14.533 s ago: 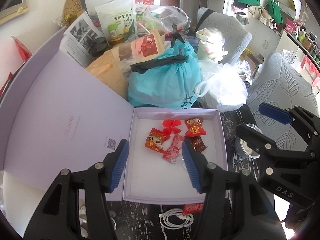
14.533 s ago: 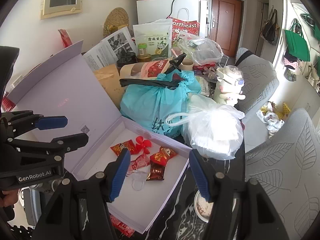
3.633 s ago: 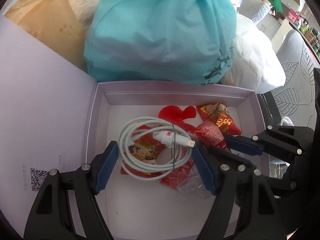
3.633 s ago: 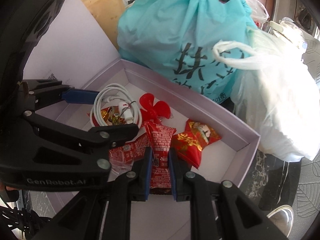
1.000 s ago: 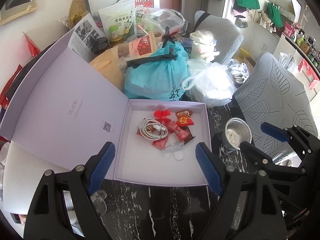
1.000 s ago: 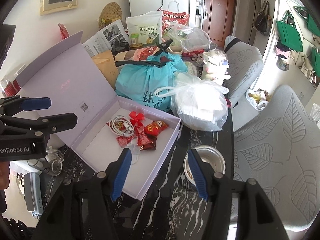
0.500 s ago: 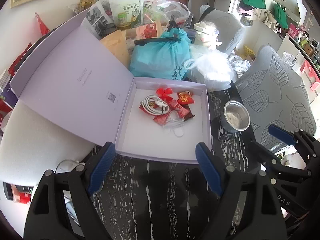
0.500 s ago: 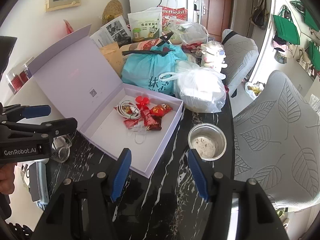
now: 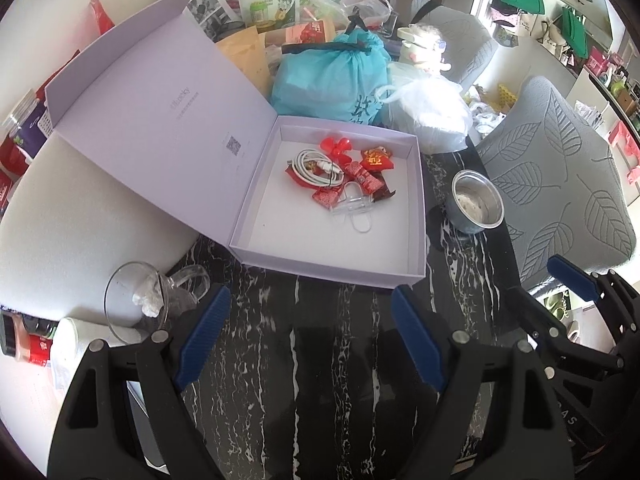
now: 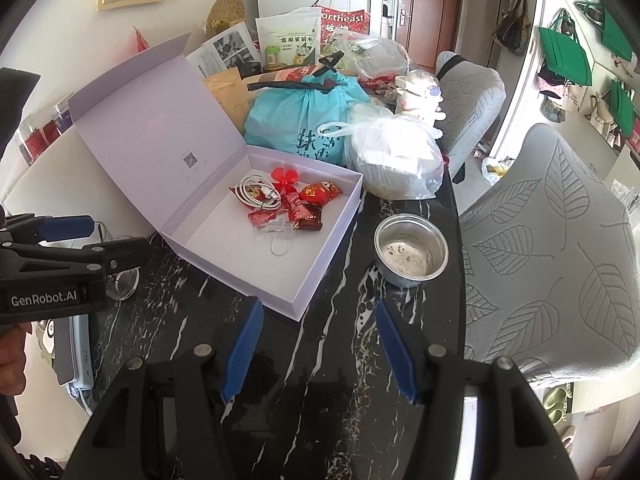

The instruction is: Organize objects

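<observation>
Nearest to me, my left gripper (image 9: 308, 336) stands wide apart with nothing between its blue pads (image 9: 204, 334); my right gripper (image 10: 318, 348) is parted about halfway and just as empty; both hang above the black marbled table (image 9: 320, 360), short of the box.

Just beyond my fingertips lies the lavender box (image 9: 416, 216), its tray flat on the table and its near wall facing me; the lid (image 9: 160, 112) is hinged along the tray's left side and leans up and away to the left, so it would close by swinging rightward over the tray.

Toward the tray's far half sits what I take to be gathered already: a coiled white cable (image 9: 316, 166), red candy wrappers (image 9: 376, 160), a red flower-shaped piece (image 9: 336, 146) and a clear plastic bit (image 9: 354, 206); the near half is bare.

I judge the collecting is about done, or another stray item is wanted; to my left a tipped glass cup (image 9: 136, 304) lies beside the box, to the right a steel bowl (image 10: 410, 254) stands upright.

If closing comes next, I would need a gripper under the lid's far free edge.

Farthest, a teal bag (image 9: 332, 76) and a white plastic bag (image 10: 396, 156) crowd the box's back wall.
</observation>
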Available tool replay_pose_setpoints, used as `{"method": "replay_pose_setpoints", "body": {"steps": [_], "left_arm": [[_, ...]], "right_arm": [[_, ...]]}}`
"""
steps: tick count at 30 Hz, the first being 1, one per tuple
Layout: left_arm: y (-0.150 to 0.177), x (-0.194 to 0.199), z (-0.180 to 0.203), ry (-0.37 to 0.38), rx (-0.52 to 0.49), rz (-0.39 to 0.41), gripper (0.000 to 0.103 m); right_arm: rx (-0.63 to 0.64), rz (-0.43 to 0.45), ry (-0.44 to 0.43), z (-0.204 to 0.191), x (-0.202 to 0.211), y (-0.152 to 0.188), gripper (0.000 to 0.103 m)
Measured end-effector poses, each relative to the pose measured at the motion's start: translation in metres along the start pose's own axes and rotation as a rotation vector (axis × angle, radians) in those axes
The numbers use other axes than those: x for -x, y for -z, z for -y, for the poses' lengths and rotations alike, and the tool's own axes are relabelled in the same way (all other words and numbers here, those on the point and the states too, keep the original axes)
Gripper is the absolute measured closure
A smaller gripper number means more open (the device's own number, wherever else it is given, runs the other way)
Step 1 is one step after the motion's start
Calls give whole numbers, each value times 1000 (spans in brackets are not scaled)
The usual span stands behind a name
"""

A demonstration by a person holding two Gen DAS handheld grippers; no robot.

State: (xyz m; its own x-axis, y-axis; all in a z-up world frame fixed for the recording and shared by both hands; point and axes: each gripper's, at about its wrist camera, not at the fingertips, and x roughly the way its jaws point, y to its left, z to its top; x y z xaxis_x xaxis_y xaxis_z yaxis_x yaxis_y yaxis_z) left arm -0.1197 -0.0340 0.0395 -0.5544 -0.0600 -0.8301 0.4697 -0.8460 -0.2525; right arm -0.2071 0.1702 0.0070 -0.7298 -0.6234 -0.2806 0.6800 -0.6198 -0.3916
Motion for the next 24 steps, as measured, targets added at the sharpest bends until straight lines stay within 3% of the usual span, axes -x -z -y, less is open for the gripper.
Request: {"method": "replay_pose_setpoints", "body": {"steps": [24], "left_arm": [[14, 2, 0, -13, 3, -19, 21]], "right_arm": [[27, 20, -12, -4, 6, 4, 43]]}}
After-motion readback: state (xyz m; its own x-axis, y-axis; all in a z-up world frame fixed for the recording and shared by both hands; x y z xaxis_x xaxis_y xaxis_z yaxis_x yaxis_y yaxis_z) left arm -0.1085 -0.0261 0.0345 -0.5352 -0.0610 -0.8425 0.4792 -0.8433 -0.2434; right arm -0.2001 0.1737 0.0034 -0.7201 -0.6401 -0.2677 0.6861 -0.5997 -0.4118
